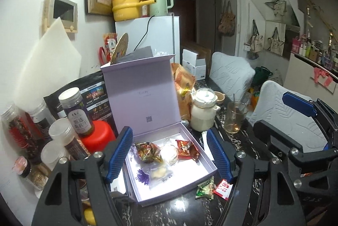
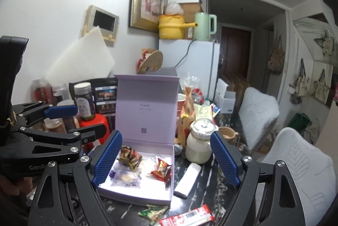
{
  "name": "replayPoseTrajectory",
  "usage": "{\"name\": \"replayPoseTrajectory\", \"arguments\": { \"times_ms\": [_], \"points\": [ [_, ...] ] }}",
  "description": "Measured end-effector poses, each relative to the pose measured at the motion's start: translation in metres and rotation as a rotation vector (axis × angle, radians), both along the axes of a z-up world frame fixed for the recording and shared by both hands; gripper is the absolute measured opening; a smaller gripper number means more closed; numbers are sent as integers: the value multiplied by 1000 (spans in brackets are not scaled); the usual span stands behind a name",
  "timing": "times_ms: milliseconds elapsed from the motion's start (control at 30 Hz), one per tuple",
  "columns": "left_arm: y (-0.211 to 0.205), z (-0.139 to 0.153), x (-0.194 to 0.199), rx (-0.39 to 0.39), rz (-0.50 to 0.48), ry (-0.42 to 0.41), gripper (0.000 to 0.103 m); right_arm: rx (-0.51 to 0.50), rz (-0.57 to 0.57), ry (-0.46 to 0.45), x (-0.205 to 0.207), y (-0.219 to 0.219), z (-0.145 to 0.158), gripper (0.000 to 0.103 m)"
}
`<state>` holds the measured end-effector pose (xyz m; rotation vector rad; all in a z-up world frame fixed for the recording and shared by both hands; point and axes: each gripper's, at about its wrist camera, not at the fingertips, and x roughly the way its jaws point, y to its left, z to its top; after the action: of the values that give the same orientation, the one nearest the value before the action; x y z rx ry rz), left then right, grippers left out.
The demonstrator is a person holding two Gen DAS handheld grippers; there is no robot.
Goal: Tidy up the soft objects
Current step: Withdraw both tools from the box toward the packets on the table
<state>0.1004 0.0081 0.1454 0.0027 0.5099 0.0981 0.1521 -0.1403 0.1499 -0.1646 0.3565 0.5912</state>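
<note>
- Dark marbled tabletop (image 1: 249, 141) is crowding with jars, a white lidded pot (image 1: 203, 112) and an open lilac box (image 1: 169, 167), its lid standing upright against the wall side.
- You are holding both grippers above the near edge of the tabletop, tilting down toward the box and side by side.
- Left wrist view is showing the right gripper (image 1: 283, 118) off to its right; right wrist view is showing the left gripper (image 2: 84, 118) to its left, plus a white stick packet (image 2: 188, 179) beside the box.
- Left gripper (image 1: 169, 160) is standing partly open, gripping nothing.
- Right gripper (image 2: 166, 158) is gaping wide, empty.
- Wrapped snacks (image 1: 166, 152) are lying inside the box; a green packet (image 1: 205, 187) and a red packet (image 1: 221, 188) are lying outside, just before its near rim.
</note>
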Motion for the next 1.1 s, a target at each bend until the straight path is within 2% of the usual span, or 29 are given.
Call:
{"name": "replayPoseTrajectory", "arguments": {
  "times_ms": [133,200,300,433,733,867,1100],
  "points": [
    [-6,2,-20,-8,-22,-22,74,11,0,-11,-21,-12,5,87],
    [-7,2,-30,-12,-31,-34,88,12,-13,-21,-33,-17,7,87],
    [-10,2,-44,2,-24,-69,101,15,-23,-34,-47,-23,9,87],
    [-12,1,-58,13,-38,-85,102,13,-26,-50,-64,-30,10,89],
    [-11,-15,-75,-24,-71,-62,102,21,-42,-45,-93,-42,0,89],
    [-9,-28,-79,-75,-110,-41,102,11,-51,-23,-99,-46,-10,89],
    [-14,-57,-76,-86,-127,28,102,18,-70,60,-97,-54,-36,89]
  ]
}}
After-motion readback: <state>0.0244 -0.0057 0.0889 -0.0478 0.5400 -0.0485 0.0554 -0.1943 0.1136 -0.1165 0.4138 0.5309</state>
